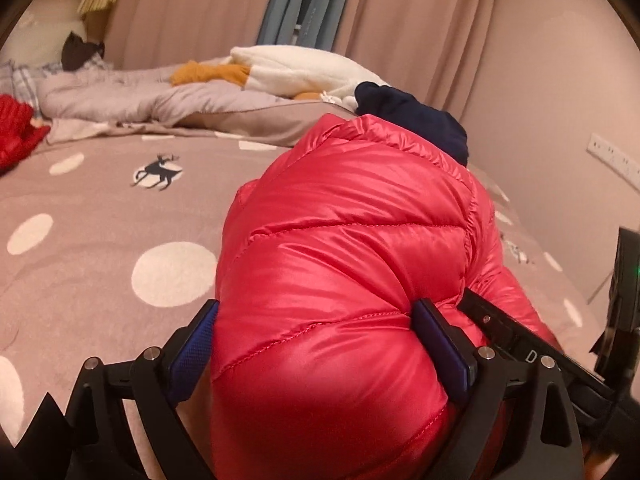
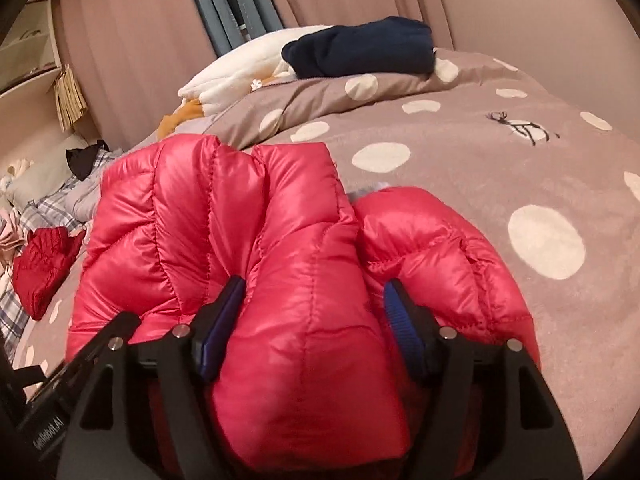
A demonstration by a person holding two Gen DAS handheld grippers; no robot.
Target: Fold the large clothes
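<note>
A shiny red puffer jacket (image 1: pixel 348 248) lies bunched on a brown bed cover with white dots (image 1: pixel 100 240). My left gripper (image 1: pixel 316 340) is shut on a thick fold of the jacket, its blue pads (image 1: pixel 440 344) pressing in from both sides. In the right wrist view the same jacket (image 2: pixel 224 216) bulges forward between the fingers. My right gripper (image 2: pixel 312 312) is shut on another thick fold of it. The right gripper's body shows at the left wrist view's right edge (image 1: pixel 624 280). The jacket's lower part is hidden under the grippers.
A navy garment (image 2: pixel 360 52) and a white-and-orange plush (image 1: pixel 296 68) lie on the pillow (image 2: pixel 320 96) at the head of the bed. A small dark-red garment (image 2: pixel 44 264) and a grey quilt (image 1: pixel 120 96) lie at the side. Pink curtains (image 1: pixel 400 20) hang behind.
</note>
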